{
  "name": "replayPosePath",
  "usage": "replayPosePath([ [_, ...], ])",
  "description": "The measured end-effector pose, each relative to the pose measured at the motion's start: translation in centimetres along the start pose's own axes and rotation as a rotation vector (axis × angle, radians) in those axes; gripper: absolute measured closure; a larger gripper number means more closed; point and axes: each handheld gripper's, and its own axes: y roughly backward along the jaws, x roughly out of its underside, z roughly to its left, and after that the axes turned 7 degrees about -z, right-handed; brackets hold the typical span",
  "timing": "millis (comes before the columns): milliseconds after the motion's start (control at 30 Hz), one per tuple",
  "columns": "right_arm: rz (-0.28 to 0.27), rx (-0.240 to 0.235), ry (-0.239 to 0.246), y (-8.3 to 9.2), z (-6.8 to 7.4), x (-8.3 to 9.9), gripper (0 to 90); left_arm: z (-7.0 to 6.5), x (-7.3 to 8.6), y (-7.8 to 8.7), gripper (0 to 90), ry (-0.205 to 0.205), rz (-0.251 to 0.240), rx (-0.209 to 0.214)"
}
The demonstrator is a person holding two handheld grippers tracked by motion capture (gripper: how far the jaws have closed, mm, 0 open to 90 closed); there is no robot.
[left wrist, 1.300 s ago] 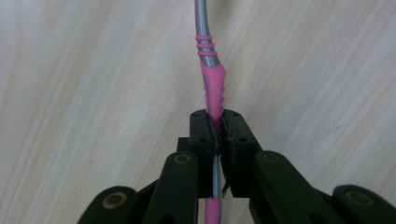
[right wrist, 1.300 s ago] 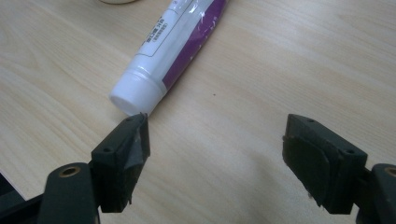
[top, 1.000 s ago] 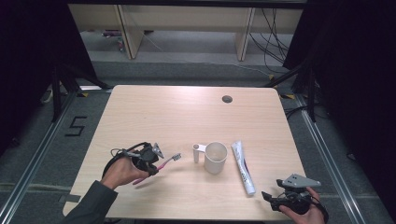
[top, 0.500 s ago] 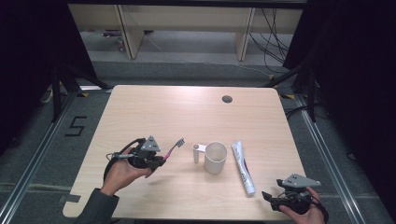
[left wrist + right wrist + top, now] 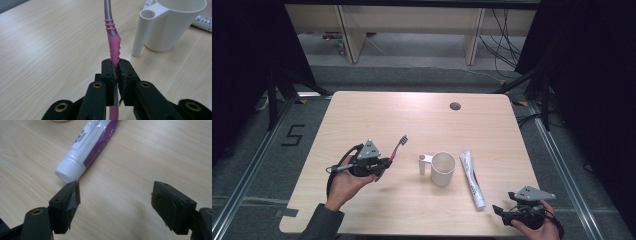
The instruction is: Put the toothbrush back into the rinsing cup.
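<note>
On the table (image 5: pixel 377 115), high view: left gripper (image 5: pixel 384 163) clamps a pink toothbrush (image 5: pixel 397 148), lifted, bristle end angled up and away, left of the white cup (image 5: pixel 443 168). Toothpaste tube (image 5: pixel 473 179) lies right of cup. Right gripper (image 5: pixel 499 212) sits near the front right corner.

Left gripper view: jaws pinched tight on toothbrush handle (image 5: pixel 113 47); cup (image 5: pixel 170 22) just beyond.

Right gripper view: jaws spread wide, nothing between; tube cap (image 5: pixel 68 170) just beside one fingertip (image 5: pixel 72 190).

black jaws, brass screws, dark sleeve (image 5: pixel 319 224)
</note>
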Motion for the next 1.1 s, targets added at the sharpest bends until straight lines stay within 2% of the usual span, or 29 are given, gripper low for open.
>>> replayPosePath([
  [133, -0.005, 0.010, 0.001, 0.0, 0.0, 0.0, 24.0, 0.0, -0.1, 0.4, 83.0, 0.007, -0.056, -0.012],
  [167, 0.005, 0.003, -0.012, 0.1, 0.0, -0.1, 24.0, -0.1, -0.2, 0.3, 83.0, 0.025, -0.097, -0.013],
  [367, 0.004, 0.005, -0.010, 0.1, 0.0, -0.1, 24.0, -0.2, -0.3, 0.4, 83.0, 0.078, -0.218, -0.021],
  [433, -0.008, 0.013, -0.002, 0.1, 0.0, -0.1, 24.0, -0.2, -0.3, 0.4, 83.0, 0.092, -0.242, -0.017],
  [500, 0.004, 0.005, -0.008, 0.1, 0.0, -0.1, 24.0, -0.2, -0.3, 0.3, 83.0, 0.110, -0.263, -0.019],
  [533, 0.016, 0.011, -0.045, 0.2, 0.3, -0.1, 24.0, -0.2, -0.3, 0.3, 83.0, 0.118, -0.275, -0.024],
  [567, -0.003, 0.016, -0.032, 0.1, 0.2, 0.0, 24.0, -0.1, -0.4, 0.3, 83.0, 0.120, -0.280, -0.024],
  [667, 0.003, 0.016, -0.015, 0.1, 0.1, 0.0, 24.0, -0.1, -0.6, 0.1, 83.0, 0.126, -0.298, -0.024],
  [767, -0.002, 0.013, -0.023, 0.1, 0.1, -0.1, 24.0, -0.2, -0.8, -0.1, 83.0, 0.136, -0.315, -0.014],
  [800, -0.002, 0.023, 0.004, 0.1, -0.1, -0.1, 24.0, -0.3, -0.9, -0.2, 83.0, 0.137, -0.322, -0.016],
  [833, -0.002, 0.021, 0.007, 0.1, -0.1, -0.1, 24.0, -0.3, -1.0, -0.2, 83.0, 0.139, -0.328, -0.012],
  [967, -0.010, 0.023, 0.009, 0.1, -0.1, -0.1, 24.0, -0.5, -1.5, -0.4, 83.0, 0.152, -0.367, -0.003],
  [1100, -0.004, 0.026, 0.005, 0.2, -0.1, -0.1, 24.1, -0.8, -2.0, -0.6, 83.0, 0.147, -0.400, -0.001],
])
